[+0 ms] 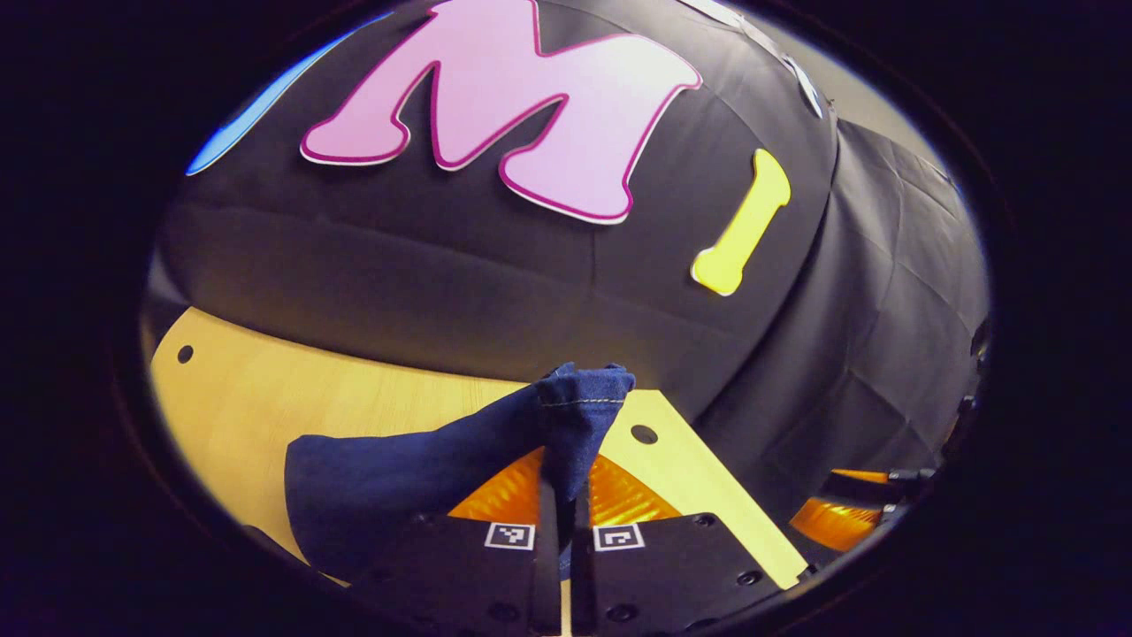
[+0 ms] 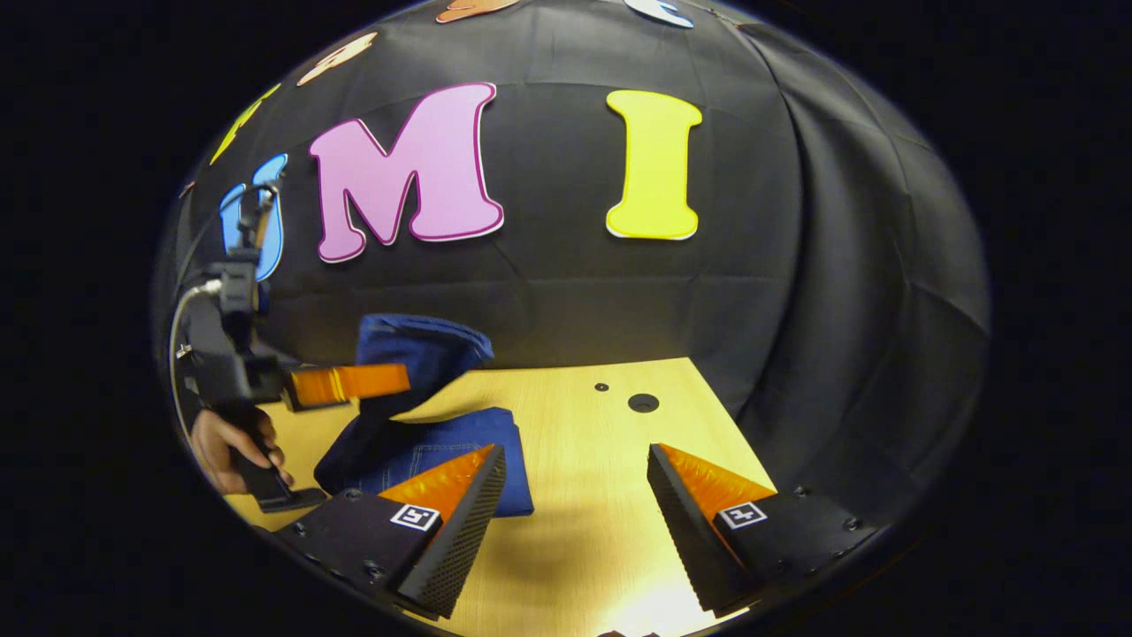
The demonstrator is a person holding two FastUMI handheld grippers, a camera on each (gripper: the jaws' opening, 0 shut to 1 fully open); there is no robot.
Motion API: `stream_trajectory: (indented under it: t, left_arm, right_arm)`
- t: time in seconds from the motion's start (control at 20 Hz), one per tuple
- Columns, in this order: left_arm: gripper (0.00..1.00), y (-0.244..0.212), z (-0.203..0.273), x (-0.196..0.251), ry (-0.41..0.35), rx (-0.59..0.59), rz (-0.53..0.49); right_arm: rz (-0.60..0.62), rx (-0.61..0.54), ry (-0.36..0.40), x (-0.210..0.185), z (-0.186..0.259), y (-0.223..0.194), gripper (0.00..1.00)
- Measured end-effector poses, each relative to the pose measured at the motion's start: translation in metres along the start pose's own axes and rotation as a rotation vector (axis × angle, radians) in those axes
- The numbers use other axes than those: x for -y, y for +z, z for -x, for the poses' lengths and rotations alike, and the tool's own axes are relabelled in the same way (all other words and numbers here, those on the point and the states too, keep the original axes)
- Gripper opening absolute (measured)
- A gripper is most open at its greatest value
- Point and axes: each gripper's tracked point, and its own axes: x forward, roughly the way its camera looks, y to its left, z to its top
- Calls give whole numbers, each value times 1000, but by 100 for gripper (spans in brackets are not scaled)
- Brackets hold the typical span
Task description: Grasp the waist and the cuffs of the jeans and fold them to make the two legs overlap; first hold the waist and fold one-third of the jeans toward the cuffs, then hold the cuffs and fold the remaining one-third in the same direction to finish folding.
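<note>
Right gripper view — right tool (image 2: 575, 495) apart above wooden table (image 2: 584, 425); left tool (image 1: 566, 482) clamps jeans (image 1: 416, 469).

Our left tongs (image 1: 566, 495) have black bodies dotted with round screws, ridged orange fingers and small square black-and-white markers. Our right tongs (image 2: 575, 495) match, with dimpled black pads (image 2: 460, 548). A grey cable (image 2: 177, 327) loops from the left tool's black handle.

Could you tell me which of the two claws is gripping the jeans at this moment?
The left claw: its fingers are shut on a lifted fold of the jeans. The right claw is open, nothing between its fingers, above the wooden table.
</note>
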Motion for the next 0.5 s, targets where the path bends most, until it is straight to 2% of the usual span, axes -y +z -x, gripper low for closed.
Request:
stream_trajectory:
  t: [0.15, 0.2, 0.25, 0.3, 0.4, 0.5]
  left_arm:
    - [18, -13, 2, 16, -26, -17, -31]
    - [45, -10, 6, 23, -50, 1, -27]
    - [60, -7, 15, 27, -65, 24, -24]
    - [91, -2, 32, 26, -67, 41, -31]
    - [98, 10, 69, 18, -49, 77, -66]
    - [97, 28, 118, 8, -26, 125, -117]
  right_arm:
    - [-16, 0, 9, -5, 10, 4, 98]
    - [-13, 2, 15, -7, 16, 5, 98]
    - [-6, 9, 16, -10, 20, 9, 98]
    - [4, 20, 18, -11, 26, 14, 98]
    - [19, 47, 20, -18, 42, 26, 98]
    - [31, 104, 21, -27, 64, 44, 98]
